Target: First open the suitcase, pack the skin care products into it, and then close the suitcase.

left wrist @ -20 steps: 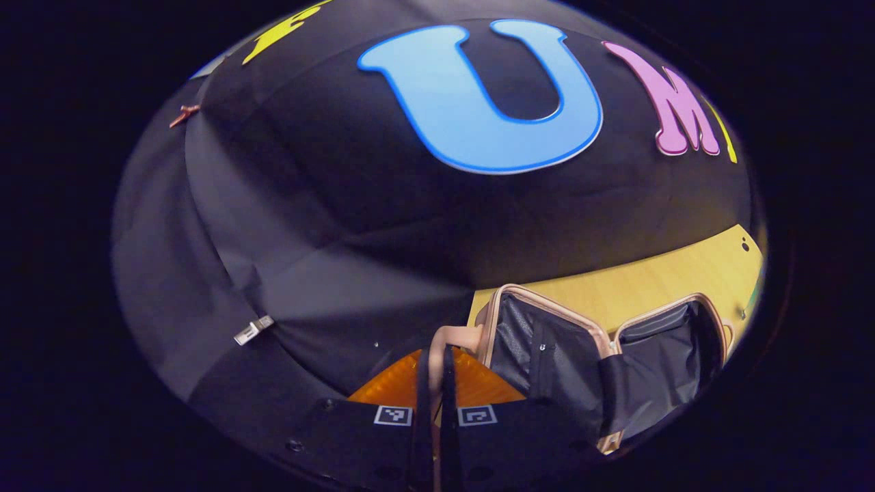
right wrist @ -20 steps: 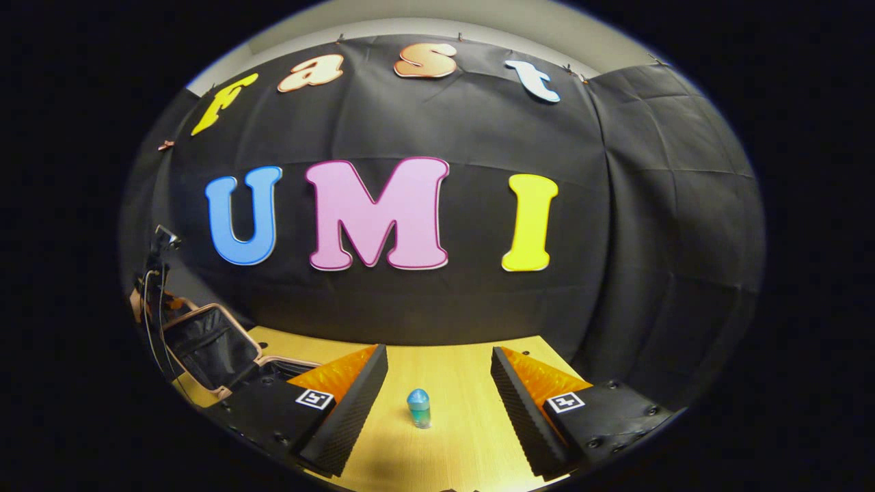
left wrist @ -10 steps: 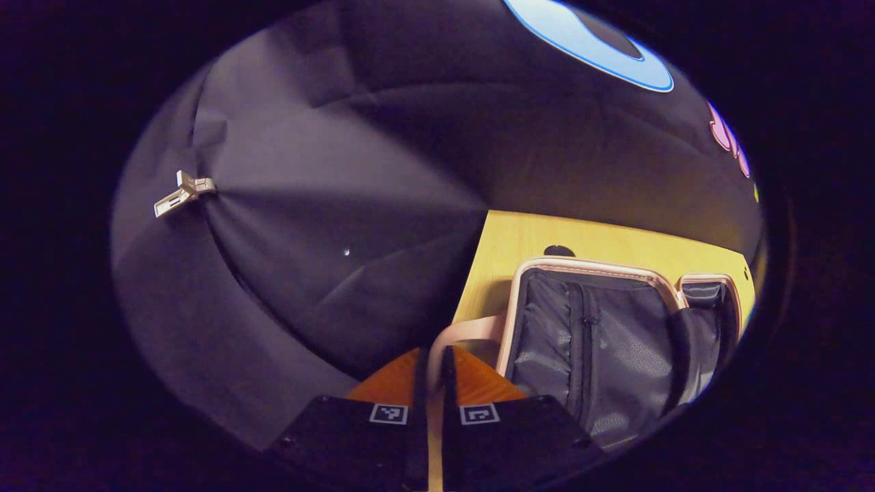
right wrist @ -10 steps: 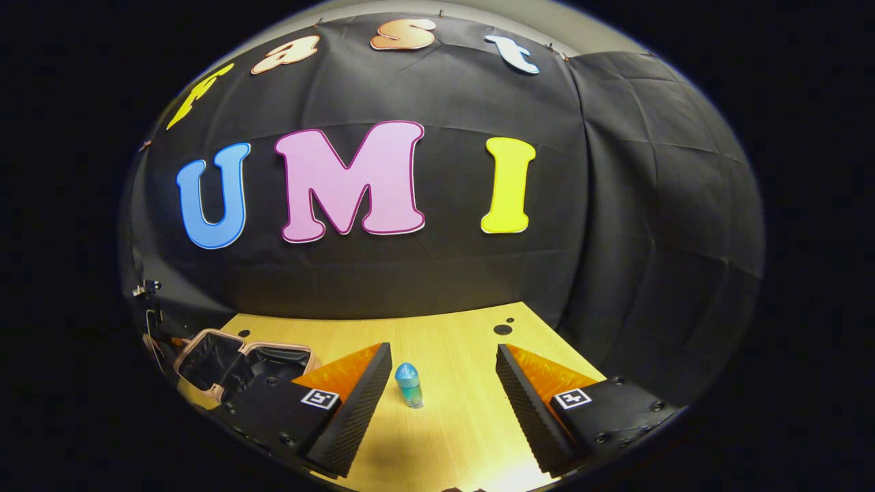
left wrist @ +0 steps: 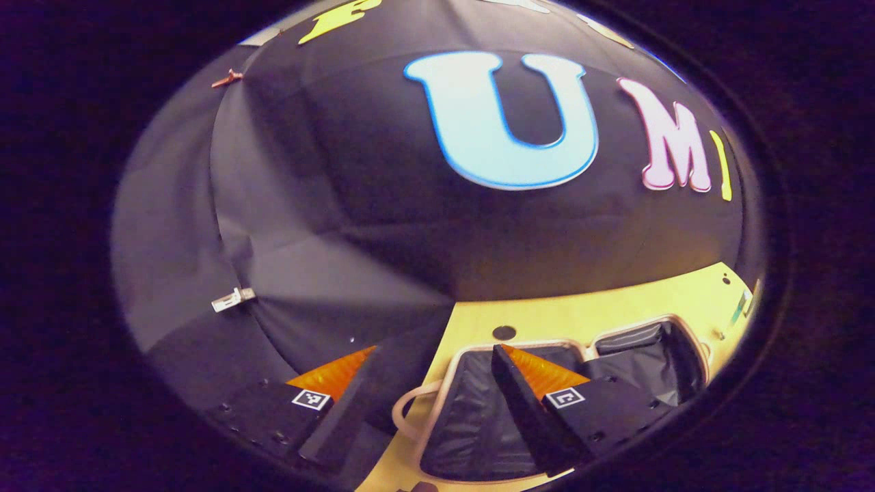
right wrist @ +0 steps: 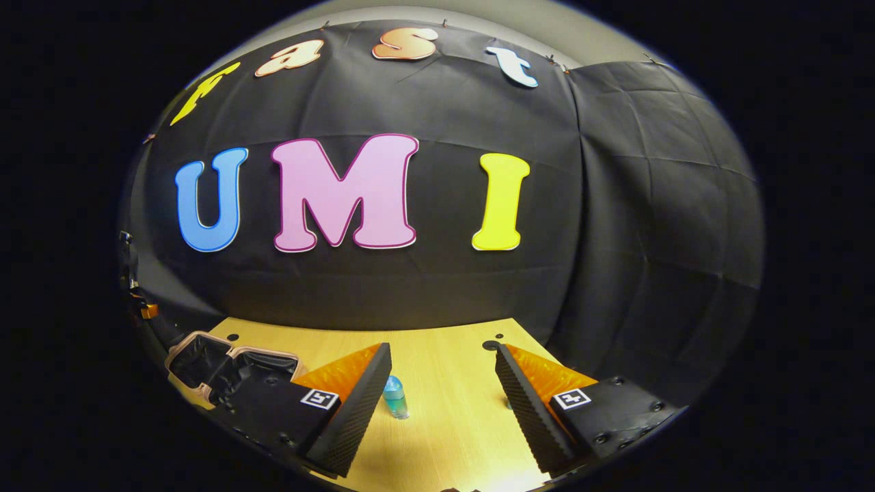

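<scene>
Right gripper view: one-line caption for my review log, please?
Open right gripper over the wooden table, small blue bottle beside one finger, opened suitcase lying farther off.

1. suitcase [left wrist: 642, 348]: near part hidden behind the left gripper [left wrist: 437, 410] fingers, contents unreadable.
2. bottle [right wrist: 394, 396]: too small for detail, left side touches the finger outline.
3. Left gripper view blurred.

Pale wooden table [right wrist: 437, 437], dark round hole [left wrist: 504, 333] near its back edge; black cloth wall [right wrist: 601, 260] behind; metal clip [left wrist: 232, 299] on cloth, left.
</scene>
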Tool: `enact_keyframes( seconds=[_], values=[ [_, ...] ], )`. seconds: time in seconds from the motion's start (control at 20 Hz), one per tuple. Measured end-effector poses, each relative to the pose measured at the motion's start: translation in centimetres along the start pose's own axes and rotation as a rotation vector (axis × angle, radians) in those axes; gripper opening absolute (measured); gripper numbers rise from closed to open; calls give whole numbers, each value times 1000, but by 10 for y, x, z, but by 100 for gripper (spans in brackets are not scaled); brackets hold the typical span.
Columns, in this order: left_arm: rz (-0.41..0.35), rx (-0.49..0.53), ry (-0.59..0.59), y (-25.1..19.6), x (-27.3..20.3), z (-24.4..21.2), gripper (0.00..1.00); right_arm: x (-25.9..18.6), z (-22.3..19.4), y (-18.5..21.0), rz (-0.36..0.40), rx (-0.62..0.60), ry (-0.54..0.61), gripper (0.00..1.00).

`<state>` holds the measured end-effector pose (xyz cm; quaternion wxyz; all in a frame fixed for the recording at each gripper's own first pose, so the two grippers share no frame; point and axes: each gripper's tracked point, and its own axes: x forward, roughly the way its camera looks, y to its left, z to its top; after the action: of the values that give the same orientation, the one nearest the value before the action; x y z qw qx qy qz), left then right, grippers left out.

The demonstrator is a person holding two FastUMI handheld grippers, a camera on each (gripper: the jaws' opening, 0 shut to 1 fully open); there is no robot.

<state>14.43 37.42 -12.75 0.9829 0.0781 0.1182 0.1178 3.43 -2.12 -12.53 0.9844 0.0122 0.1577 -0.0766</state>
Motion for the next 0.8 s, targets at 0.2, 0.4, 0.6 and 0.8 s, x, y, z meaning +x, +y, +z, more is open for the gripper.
enact_keyframes(
  seconds=[0.2,0.4,0.6,0.8],
  values=[
    [-153,3,-183,-98,-88,71,97,1,4,-22,-17,-7,-22,97],
    [-342,-58,-195,-248,-170,89,98,7,-1,-45,-31,-18,0,98],
    [-439,-107,-166,-353,-199,81,98,17,-16,-72,-44,-13,13,97],
    [-516,-94,-98,-448,-196,49,98,29,-55,-99,-42,-20,76,97]
  ],
)
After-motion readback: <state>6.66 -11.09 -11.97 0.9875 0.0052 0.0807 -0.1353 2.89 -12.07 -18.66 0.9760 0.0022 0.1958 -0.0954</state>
